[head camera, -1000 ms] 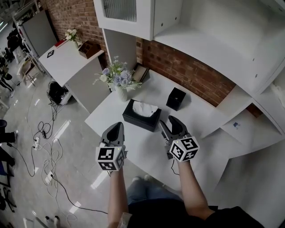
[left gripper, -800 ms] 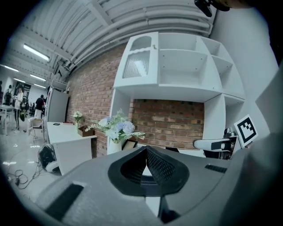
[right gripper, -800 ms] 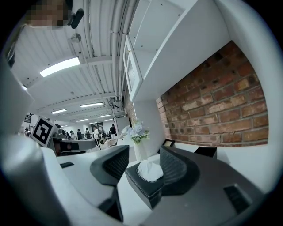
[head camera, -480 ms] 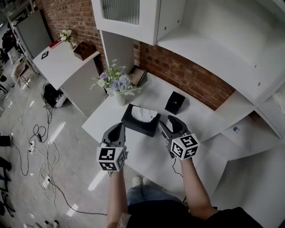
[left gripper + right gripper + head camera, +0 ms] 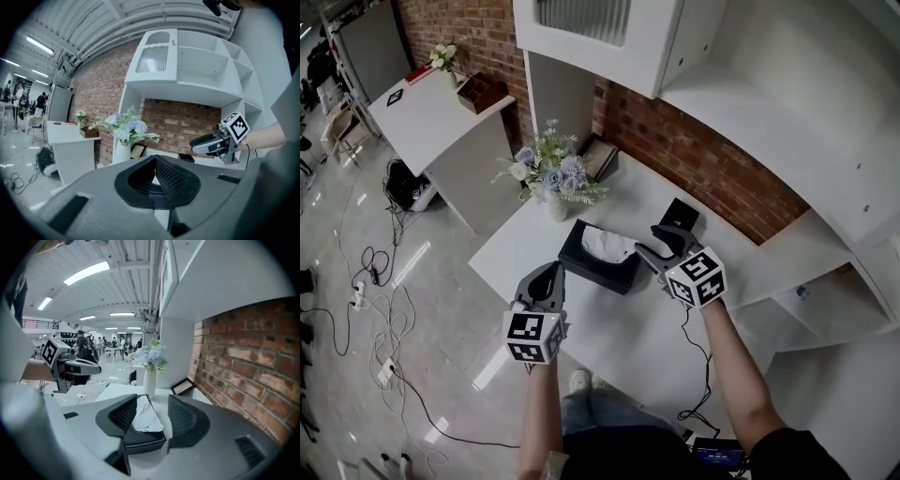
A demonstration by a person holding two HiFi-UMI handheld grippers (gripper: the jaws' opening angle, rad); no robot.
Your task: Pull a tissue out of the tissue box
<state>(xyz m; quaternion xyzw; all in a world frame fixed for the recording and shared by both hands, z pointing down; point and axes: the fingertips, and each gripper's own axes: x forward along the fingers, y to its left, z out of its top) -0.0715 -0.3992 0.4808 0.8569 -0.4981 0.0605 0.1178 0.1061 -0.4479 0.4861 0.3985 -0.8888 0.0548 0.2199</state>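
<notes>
Black tissue box (image 5: 598,274) on a white counter (image 5: 675,323), with a white tissue (image 5: 607,244) puffed up out of its top. Stands just in front of a vase of pale flowers (image 5: 551,178), near a small black box (image 5: 680,214) on its right and a picture frame (image 5: 602,157) propped against the brick wall (image 5: 712,169) behind. Right gripper (image 5: 654,242) at the tissue box's right end, jaws spread wide and lined up on the tissue, not closed on it. Left gripper (image 5: 551,270) just short of the tissue box's near side, jaws pinched together at the tips on nothing. Blocks most of the tissue box in its own view; only a sliver shows through the gap under the tips. Only print in sight: black-and-white square patterns on the left marker cube (image 5: 528,336) and the right marker cube (image 5: 698,277). Thin black cable (image 5: 701,370) below the right forearm. Bluish tag (image 5: 802,292) on a lower shelf (image 5: 825,309), too small to read. Distant figures (image 5: 84,345) in the right gripper view, too small to make out.
</notes>
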